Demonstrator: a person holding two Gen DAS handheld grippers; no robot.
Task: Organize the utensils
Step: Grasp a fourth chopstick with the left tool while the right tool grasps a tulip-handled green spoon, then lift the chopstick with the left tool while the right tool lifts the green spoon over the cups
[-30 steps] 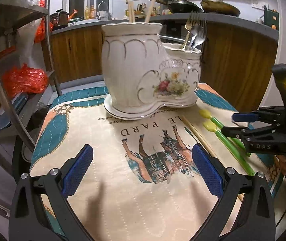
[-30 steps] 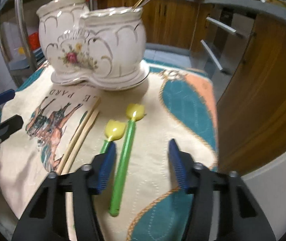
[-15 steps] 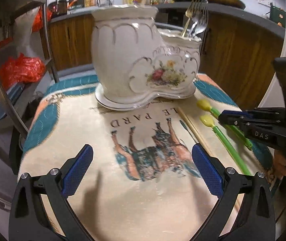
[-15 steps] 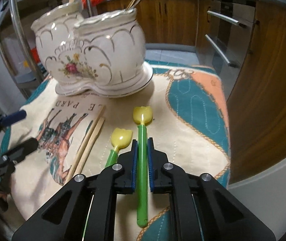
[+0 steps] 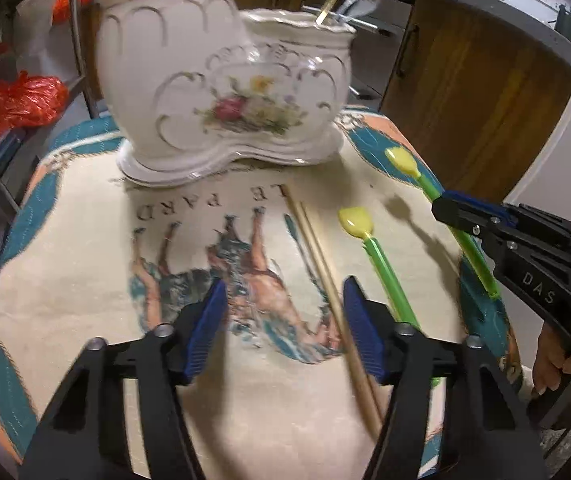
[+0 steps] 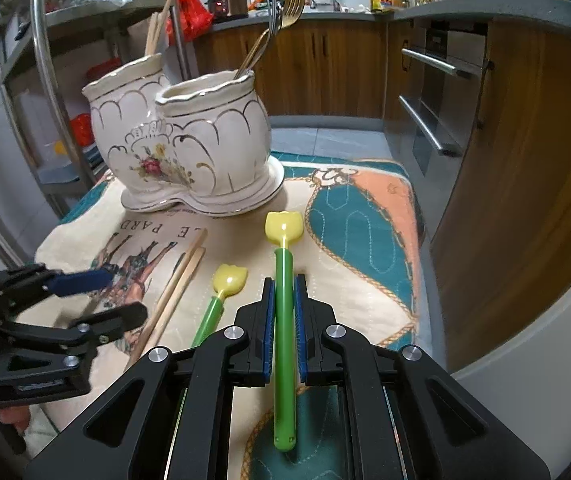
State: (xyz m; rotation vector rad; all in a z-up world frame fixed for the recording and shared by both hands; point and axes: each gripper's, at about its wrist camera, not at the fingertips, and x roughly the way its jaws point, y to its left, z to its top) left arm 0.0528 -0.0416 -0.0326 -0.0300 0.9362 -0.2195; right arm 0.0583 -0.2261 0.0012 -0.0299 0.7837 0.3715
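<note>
My right gripper [image 6: 284, 292] is shut on a green-handled spoon with a yellow tulip head [image 6: 284, 280] and holds it lifted off the cloth; it also shows in the left wrist view [image 5: 445, 204]. A second green and yellow spoon [image 6: 221, 296] and a pair of wooden chopsticks [image 6: 177, 288] lie on the printed cloth. My left gripper [image 5: 285, 316] is open, low over the cloth, with the chopsticks [image 5: 325, 276] by its right finger. A white ceramic two-pot holder [image 6: 181, 148] stands at the back with chopsticks in one pot and forks in the other.
The table is small, with edges close on all sides under the cloth [image 6: 365, 216]. A metal rack [image 6: 45, 60] stands at the left. Wooden cabinets and an oven [image 6: 437, 92] are behind and to the right.
My right gripper has lifted the spoon it closed on, raising its head off the cloth. My left gripper has narrowed and moved right and forward, toward the chopsticks.
</note>
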